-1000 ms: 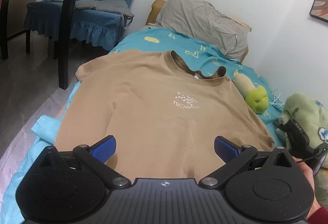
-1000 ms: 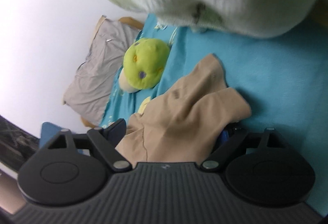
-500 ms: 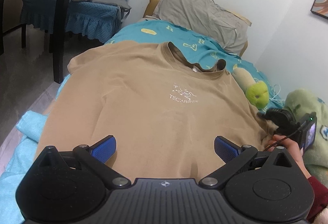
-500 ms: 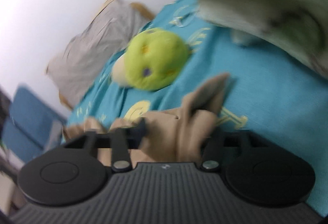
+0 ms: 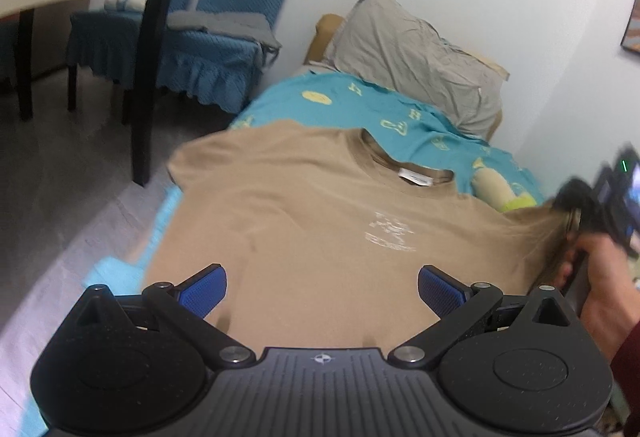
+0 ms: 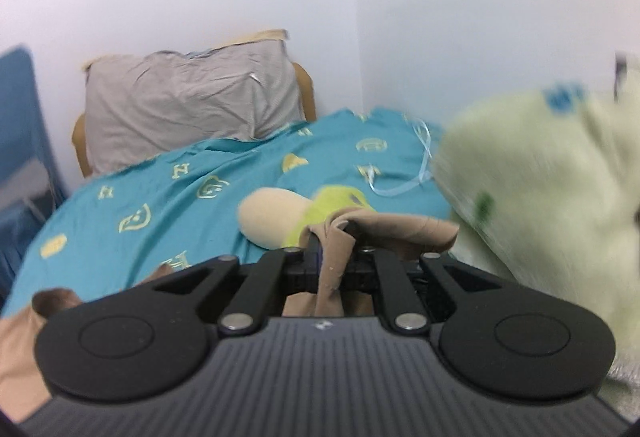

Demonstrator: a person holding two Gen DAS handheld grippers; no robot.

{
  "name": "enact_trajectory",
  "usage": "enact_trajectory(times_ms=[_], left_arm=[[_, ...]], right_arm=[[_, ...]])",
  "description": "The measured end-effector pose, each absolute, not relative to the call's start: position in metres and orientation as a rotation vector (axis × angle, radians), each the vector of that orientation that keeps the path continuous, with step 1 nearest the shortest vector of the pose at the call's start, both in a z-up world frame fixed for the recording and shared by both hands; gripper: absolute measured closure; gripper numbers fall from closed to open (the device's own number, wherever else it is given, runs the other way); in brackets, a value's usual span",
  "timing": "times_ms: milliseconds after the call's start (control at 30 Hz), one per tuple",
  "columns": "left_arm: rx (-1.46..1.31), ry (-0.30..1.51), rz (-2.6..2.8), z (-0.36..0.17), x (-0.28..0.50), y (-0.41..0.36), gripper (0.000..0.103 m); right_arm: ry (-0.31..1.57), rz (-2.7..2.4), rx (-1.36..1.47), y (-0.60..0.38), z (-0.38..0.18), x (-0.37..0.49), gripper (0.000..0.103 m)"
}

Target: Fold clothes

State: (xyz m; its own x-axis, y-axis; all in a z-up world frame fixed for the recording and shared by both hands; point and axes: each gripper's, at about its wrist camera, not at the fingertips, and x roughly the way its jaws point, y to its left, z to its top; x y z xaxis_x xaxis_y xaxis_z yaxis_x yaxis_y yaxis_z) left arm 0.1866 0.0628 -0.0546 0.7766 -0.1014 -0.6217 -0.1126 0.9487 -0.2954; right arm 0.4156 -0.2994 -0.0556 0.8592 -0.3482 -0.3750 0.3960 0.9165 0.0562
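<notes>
A tan shirt point(image 5: 320, 221) lies front-up across the middle of the left view, on the bed point(image 5: 360, 109), collar toward the pillow point(image 5: 420, 53) at upper right. The left tongs point(image 5: 322, 287) gape wide over its lower part, holding nothing. At right edge, the right tongs point(image 6: 334, 237) are clamped on a bunched sleeve, lifted beside a green plush point(image 6: 540, 173).

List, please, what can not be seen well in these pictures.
- T-shirt hem, left wrist view: hidden behind the left hand-held gripper.
- Chest print, left wrist view: blurred, unreadable.
- Right hand-held gripper pads, right wrist view: covered by the pinched sleeve.
- Pale green plush, right wrist view: motion-blurred, cut off at the right edge.
</notes>
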Motion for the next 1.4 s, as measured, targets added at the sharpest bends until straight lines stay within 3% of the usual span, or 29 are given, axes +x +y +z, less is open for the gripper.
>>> enact_trajectory(times_ms=[133,367,500,533,600,667,1133,1400], left_arm=[[-0.289,0.694,0.067,-0.049,0.19,0.083,0.0],[-0.33,0.725,0.197,-0.051,0.193,0.126,0.0],[-0.369,0.753,0.179,-0.058,0.2,0.134,0.0],[-0.364,0.75,0.168,-0.058,0.201,0.13,0.0],[-0.352,0.742,0.148,-0.058,0.202,0.123,0.0],[-0.341,0.734,0.128,-0.058,0.203,0.116,0.0],[-0.395,0.782,-0.197,-0.051,0.159,0.05,0.0],[-0.413,0.904,-0.48,-0.058,0.121,-0.006,0.01]], right_arm=[[0.36,-0.288,0.011,-0.221,-0.053,0.426,0.093],[0.45,-0.033,-0.205,-0.097,-0.111,0.441,0.092],[0.556,0.014,-0.154,-0.089,-0.132,0.456,0.087],[0.588,0.028,-0.118,-0.096,-0.133,0.459,0.078],[0.618,0.087,-0.029,-0.112,-0.129,0.452,0.019],[0.611,0.143,0.045,-0.127,-0.118,0.438,0.007],[0.543,0.169,0.265,-0.246,0.017,0.193,0.007],[0.491,0.037,0.423,-0.306,0.006,0.094,0.007]])
